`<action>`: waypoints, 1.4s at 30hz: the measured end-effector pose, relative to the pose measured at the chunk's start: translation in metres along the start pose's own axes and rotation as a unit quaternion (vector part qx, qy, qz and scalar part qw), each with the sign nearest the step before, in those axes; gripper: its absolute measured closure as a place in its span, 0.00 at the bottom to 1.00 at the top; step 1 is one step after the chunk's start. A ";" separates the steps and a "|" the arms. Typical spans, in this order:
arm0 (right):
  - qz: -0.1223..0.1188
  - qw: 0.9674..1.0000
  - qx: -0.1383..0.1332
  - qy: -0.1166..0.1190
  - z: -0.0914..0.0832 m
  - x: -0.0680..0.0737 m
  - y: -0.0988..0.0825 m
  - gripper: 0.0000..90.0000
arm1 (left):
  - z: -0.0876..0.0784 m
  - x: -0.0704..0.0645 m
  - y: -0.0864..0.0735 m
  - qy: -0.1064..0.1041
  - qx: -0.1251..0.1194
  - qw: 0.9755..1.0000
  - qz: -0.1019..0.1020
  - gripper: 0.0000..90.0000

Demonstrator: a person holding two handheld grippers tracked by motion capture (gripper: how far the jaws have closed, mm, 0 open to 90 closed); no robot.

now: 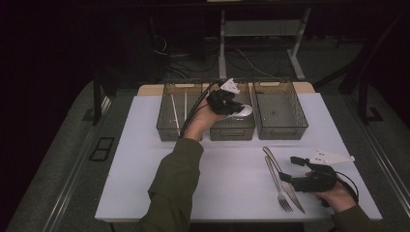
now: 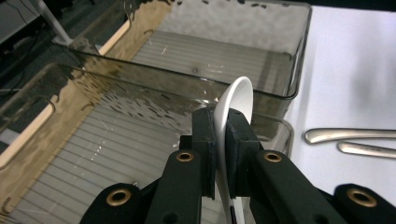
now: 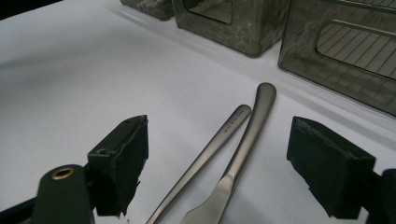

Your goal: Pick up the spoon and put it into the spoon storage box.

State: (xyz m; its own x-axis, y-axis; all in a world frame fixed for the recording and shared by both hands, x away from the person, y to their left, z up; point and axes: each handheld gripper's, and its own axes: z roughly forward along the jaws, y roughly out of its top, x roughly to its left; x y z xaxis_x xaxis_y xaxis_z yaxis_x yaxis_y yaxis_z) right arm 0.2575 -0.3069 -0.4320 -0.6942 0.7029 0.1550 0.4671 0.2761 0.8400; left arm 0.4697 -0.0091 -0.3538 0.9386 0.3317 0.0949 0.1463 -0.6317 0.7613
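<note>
My left gripper [image 1: 226, 102] is shut on a white spoon [image 1: 245, 111] and holds it over the middle clear bin [image 1: 232, 129]. In the left gripper view the spoon [image 2: 239, 98] stands on edge between the pads of my left gripper [image 2: 223, 135], its bowl pointing away, above the bin's ribbed floor [image 2: 93, 154]. A metal knife [image 1: 291, 193] and fork [image 1: 277, 183] lie side by side on the white table at the right. My right gripper [image 1: 289, 168] rests open beside them. In the right gripper view the right gripper [image 3: 219, 163] straddles the fork handle [image 3: 205, 154] and the knife [image 3: 250, 128] without touching either.
Three clear bins stand in a row at the back of the white table [image 1: 145, 164]. The left bin [image 1: 167, 126] holds thin sticks, and the right bin [image 1: 281, 130] stands beyond the spoon. A person's left sleeve [image 1: 174, 183] crosses the table's middle. Dark floor surrounds the table.
</note>
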 end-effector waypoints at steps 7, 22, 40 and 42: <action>0.000 1.000 0.000 0.001 0.000 0.000 0.000 0.23 | 0.017 -0.003 -0.004 -0.009 0.031 0.999 0.000 0.93; 0.000 1.000 -0.001 -0.001 0.000 0.000 0.000 0.23 | 0.023 -0.007 -0.007 -0.026 0.045 0.999 -0.011 0.88; -0.002 1.000 0.003 -0.001 0.000 0.000 0.000 0.23 | -0.020 -0.027 -0.011 -0.030 -0.033 0.997 -0.063 0.62; -0.005 1.000 0.002 -0.003 0.000 0.000 0.000 0.23 | -0.027 -0.032 -0.014 -0.032 -0.046 0.996 -0.074 0.60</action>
State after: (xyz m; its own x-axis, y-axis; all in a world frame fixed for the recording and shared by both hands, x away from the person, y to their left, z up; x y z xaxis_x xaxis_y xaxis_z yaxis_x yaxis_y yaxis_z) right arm 0.2572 -0.3070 -0.4321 -0.6958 0.7037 0.1440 0.4626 0.2857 0.8393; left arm 0.4295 0.0080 -0.3497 0.9275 0.3686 -0.0616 0.2576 -0.5112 0.8200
